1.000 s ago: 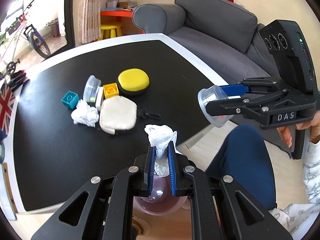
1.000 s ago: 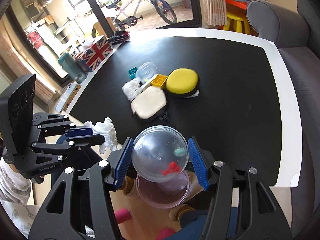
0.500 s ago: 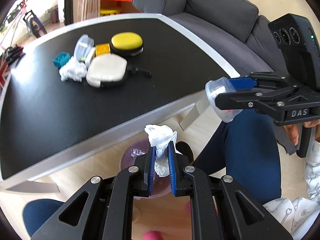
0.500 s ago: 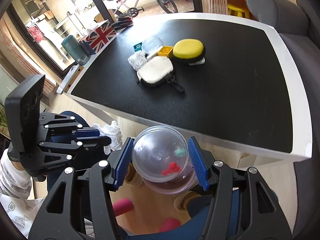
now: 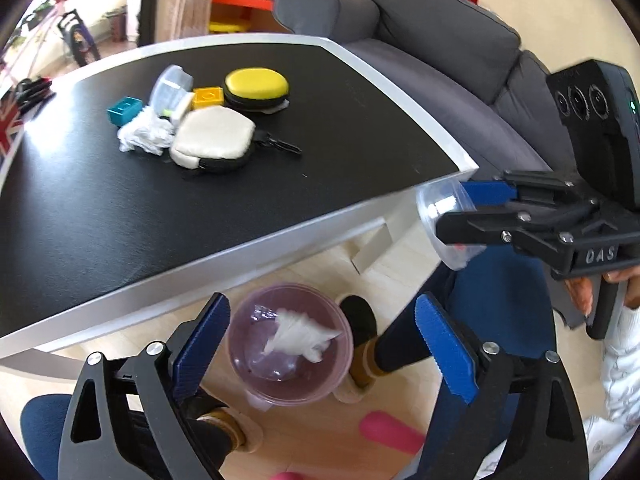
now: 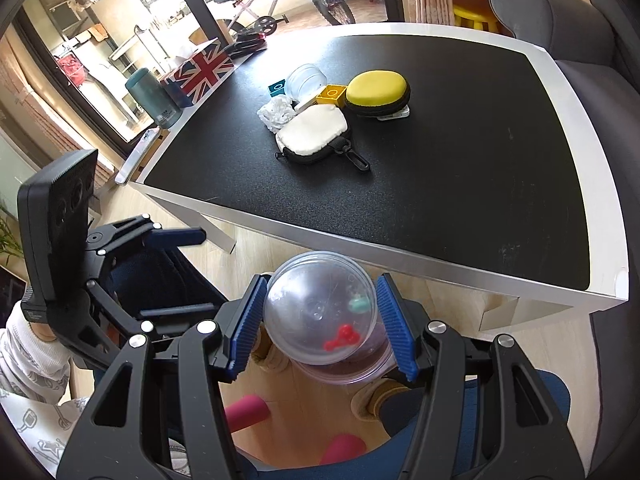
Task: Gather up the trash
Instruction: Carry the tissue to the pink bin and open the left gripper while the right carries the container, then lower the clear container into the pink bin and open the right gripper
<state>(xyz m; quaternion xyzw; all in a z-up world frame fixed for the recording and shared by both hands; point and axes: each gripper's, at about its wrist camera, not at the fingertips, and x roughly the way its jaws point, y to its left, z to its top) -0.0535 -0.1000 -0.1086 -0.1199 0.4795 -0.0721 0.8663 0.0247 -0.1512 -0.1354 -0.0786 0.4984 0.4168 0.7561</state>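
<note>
Dropping trash is the step in hand: a tissue wad (image 5: 298,334) is seen in the bin (image 5: 289,392) below the spread left fingers (image 5: 200,340). Next, the clear capsule (image 6: 320,306) pinched by the right fingers (image 6: 394,320) is judged due for release over it.

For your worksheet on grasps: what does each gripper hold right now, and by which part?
The left gripper holds nothing; its jaws are open above the bin. The right gripper holds the capsule, clamped across its round sides.

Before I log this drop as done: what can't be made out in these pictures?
- Bin contents, right wrist view: hidden behind the clear capsule held by the right gripper.
- Crumpled tissue, left wrist view: blurred, so landed or falling is unclear.
- Left gripper: open.
</note>
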